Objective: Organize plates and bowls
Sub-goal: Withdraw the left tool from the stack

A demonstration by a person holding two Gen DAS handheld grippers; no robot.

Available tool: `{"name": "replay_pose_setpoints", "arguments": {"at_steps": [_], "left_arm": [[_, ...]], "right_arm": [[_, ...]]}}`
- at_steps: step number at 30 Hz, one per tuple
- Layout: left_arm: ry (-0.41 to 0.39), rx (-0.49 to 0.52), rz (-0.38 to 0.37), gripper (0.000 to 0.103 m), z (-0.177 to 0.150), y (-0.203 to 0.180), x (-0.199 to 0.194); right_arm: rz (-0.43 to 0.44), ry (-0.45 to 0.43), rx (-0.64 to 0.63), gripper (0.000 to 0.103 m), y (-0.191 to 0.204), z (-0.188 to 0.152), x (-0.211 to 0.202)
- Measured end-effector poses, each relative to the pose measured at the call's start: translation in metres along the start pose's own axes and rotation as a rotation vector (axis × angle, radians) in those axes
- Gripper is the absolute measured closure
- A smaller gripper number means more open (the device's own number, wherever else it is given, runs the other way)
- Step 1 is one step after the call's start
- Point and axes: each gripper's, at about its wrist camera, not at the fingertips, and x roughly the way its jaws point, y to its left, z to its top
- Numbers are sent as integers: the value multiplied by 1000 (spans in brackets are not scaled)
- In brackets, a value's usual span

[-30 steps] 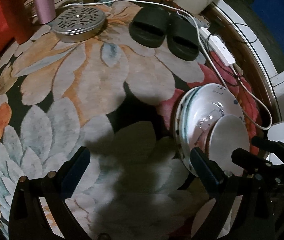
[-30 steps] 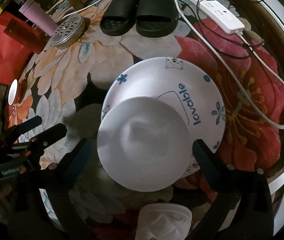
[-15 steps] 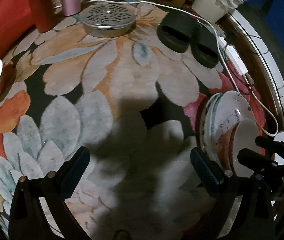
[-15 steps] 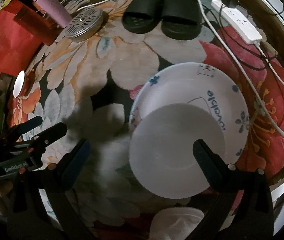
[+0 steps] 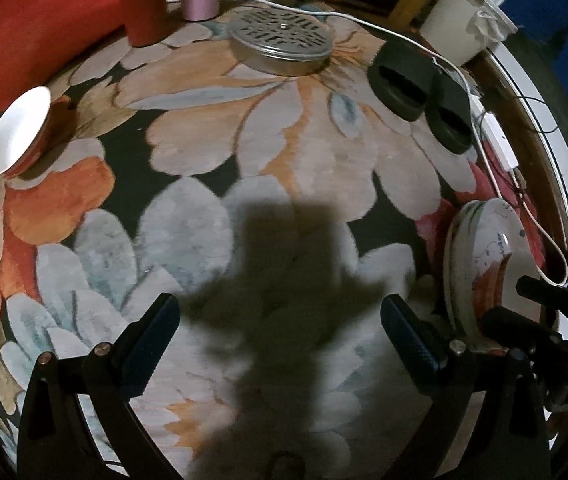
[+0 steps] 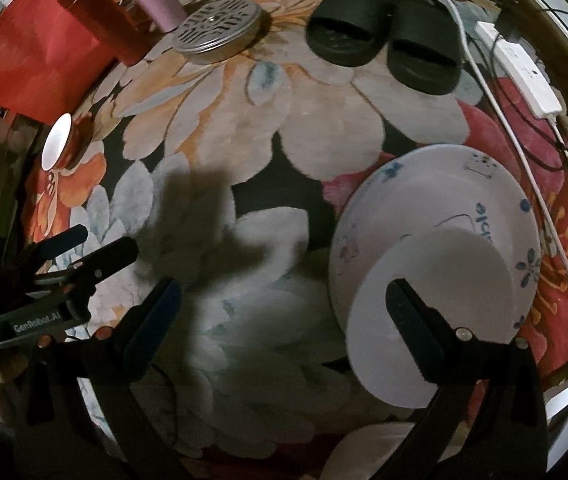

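— Grippers first: what are they doing?

— Both of mine are spread wide with nothing between the fingers. My left gripper [image 5: 279, 334] hangs over bare rug [image 5: 211, 128]; my right gripper [image 6: 284, 320] is low beside the stack, its right finger overlapping the small plate's rim in the wrist view, though I cannot tell whether it touches.

— And the stack?

— A small white plate [image 6: 432, 312] lies on a larger printed plate [image 6: 436, 200], off-centre toward me. From the left wrist view there seem to be more plates beneath, edges showing [image 5: 454, 264].

— So what's left?

— I judge the plates mostly gathered. A bowl [image 5: 17, 130], red outside and white inside, sits alone at the far left of the rug, well apart from the stack. It looks like the remaining piece, nearer my left gripper.

— Anything in the way?

— Black slippers [image 6: 384, 46], a perforated metal lid [image 6: 217, 32] and a white cable [image 6: 496, 104] lie further off, none between gripper and bowl.
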Motion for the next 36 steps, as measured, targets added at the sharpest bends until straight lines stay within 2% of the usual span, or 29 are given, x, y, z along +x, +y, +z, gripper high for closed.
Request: {"name": "replay_pose_setpoints", "arguments": {"at_steps": [36], "left_arm": [[-34,-143,93,2,-12,110,-25]], "right_arm": [[30,15,-169,0,92,22,27]]}}
